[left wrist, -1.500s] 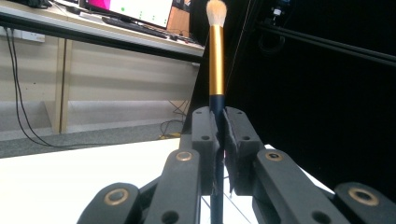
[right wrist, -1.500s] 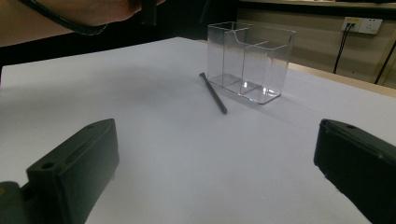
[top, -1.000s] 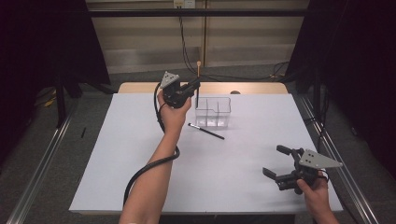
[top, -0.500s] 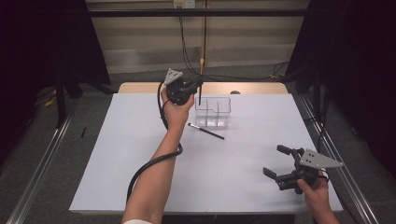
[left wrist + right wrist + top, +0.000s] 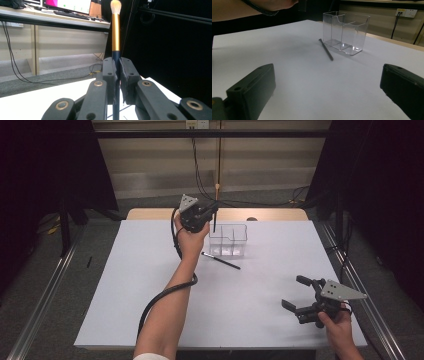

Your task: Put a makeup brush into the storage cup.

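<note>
The left hand-held gripper [image 5: 209, 215] is clamped on a makeup brush [image 5: 115, 37], which it holds upright with the bristles at the top and the dark handle pointing down. In the high view the brush hangs just above the left end of the clear organizer [image 5: 228, 240], a small box with several compartments at the far side of the tabletop [image 5: 125, 285]. I judge that the brush is about to go into one of these compartments.

Several things can go wrong here. The handle tip is close to the left wall of the organizer; if it comes down on the rim, it can push or tip this light box. If the jaws let go too high, the brush can bounce and fall out. A thin dark pencil [image 5: 220, 260] lies on the tabletop just in front of the organizer, and a sliding box could knock it.

The right hand-held gripper [image 5: 299, 294] rests well apart, near the right front corner, with its jaws wide and empty.
</note>
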`<state>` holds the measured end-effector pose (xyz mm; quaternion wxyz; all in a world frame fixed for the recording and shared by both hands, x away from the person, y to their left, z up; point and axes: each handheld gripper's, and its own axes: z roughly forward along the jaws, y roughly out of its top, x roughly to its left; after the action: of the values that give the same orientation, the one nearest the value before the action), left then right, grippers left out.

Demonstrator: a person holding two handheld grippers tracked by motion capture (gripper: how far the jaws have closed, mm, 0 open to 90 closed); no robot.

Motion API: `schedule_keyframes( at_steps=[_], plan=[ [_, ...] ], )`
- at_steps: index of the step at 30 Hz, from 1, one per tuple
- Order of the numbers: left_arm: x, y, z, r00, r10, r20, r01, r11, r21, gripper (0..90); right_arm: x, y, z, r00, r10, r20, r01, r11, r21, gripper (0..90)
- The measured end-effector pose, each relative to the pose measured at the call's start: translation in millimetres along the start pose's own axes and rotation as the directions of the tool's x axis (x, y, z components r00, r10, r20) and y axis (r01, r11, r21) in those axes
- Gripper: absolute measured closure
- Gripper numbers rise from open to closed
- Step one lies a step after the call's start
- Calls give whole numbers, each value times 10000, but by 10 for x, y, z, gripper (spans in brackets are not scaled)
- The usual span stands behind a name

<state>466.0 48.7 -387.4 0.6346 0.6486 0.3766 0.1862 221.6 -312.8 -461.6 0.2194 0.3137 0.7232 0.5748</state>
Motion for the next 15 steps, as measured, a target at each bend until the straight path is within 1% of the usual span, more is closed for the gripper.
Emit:
schedule_keyframes(
  at_steps=[2, 6, 9, 11, 15],
  plan=[
    [0, -7, -2, 10000, -54, 10, 54, 10000, -4, 835, 1, 0, -1, 10000, 2, -6, -2, 10000, 5, 0],
    [7, -35, -10, 10000, 11, -52, -11, 10000, 5, 834, 1, 2, -2, 10000, -31, -11, 31, 10000, 4, 0],
    [6, -40, -8, 10000, -46, -68, 46, 10000, -24, 834, 3, 2, 2, 10000, -23, -21, 24, 10000, 15, 0],
    [3, -51, -5, 10000, 42, -87, -42, 10000, 15, 834, 5, 3, 4, 10000, -22, -52, 23, 10000, 14, 0],
    [10, -67, -6, 9999, 54, -119, -54, 10000, 26, 834, 4, 3, 4, 10000, -25, -53, 25, 10000, 12, 0]
  ],
)
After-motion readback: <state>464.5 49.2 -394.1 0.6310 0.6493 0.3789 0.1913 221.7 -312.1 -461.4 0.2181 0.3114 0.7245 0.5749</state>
